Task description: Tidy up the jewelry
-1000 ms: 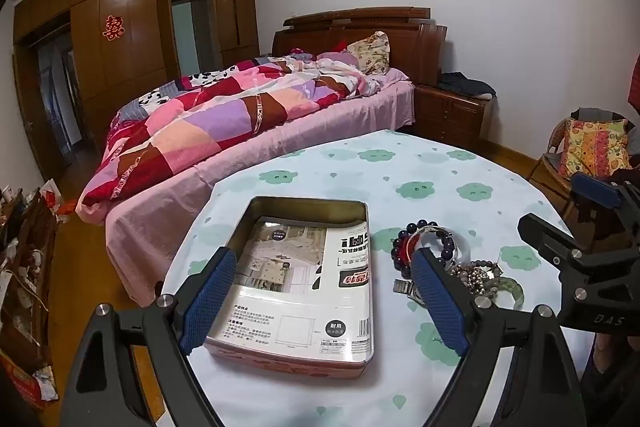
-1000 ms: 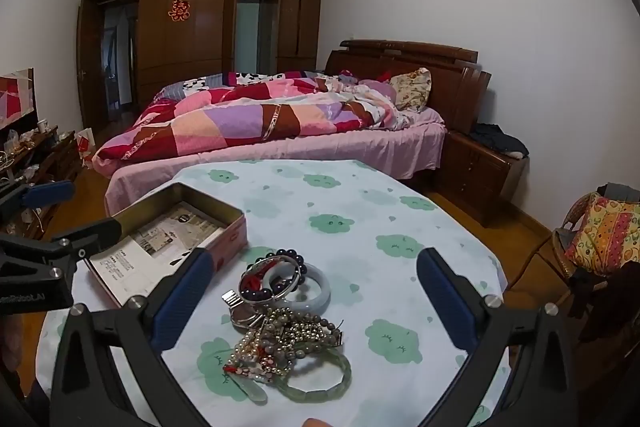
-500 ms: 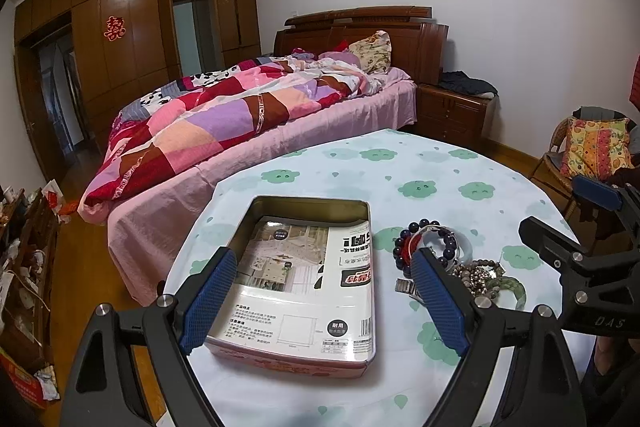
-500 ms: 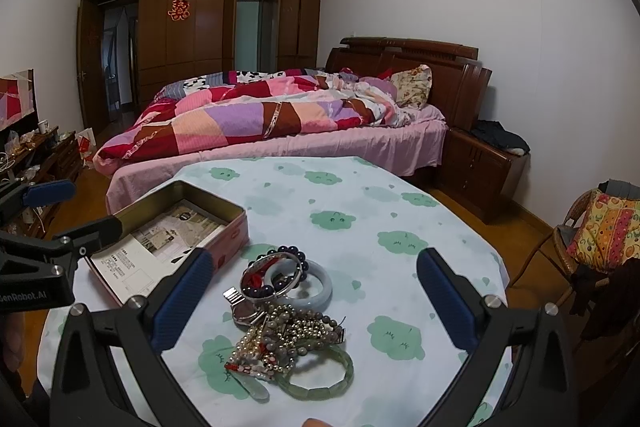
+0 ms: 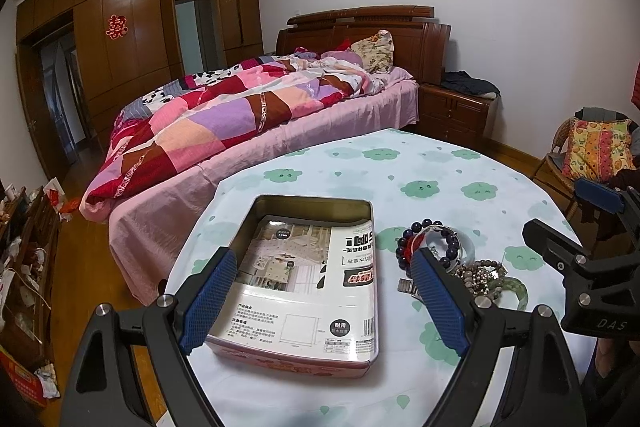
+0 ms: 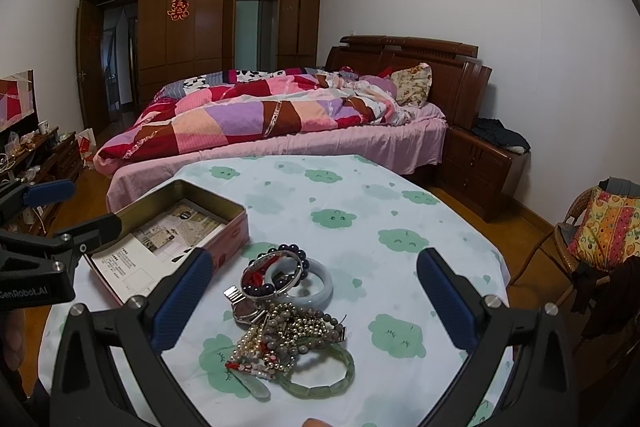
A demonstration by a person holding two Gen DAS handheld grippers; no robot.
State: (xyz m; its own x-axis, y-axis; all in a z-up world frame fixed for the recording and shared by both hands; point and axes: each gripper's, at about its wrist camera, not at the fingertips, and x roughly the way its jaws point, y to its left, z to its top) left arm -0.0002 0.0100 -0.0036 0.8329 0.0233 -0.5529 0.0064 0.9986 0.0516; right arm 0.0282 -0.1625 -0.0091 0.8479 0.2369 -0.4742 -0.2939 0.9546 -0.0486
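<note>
An open pink tin box (image 5: 362, 367) with a printed paper sheet (image 5: 312, 279) inside sits on the round table. It also shows in the right wrist view (image 6: 230, 235). A heap of jewelry (image 6: 288, 319) lies right of the box: a dark bead bracelet (image 6: 294, 253), a pale jade bangle (image 6: 320, 287), a green jade bracelet (image 6: 320, 379) and bead strings. In the left wrist view the heap (image 5: 460, 259) lies right of the box. My left gripper (image 5: 320, 297) is open over the box, empty. My right gripper (image 6: 314, 297) is open above the heap, empty.
The round table (image 6: 360, 203) has a white cloth with green clouds. A bed (image 6: 280, 123) with a patchwork quilt stands behind it. A wicker chair (image 6: 592, 243) with a bright cushion is at the right. A low cabinet (image 5: 28, 251) with clutter is at the left.
Both grippers have drifted only slightly; the view is almost the same. Nothing was taken hold of or moved.
</note>
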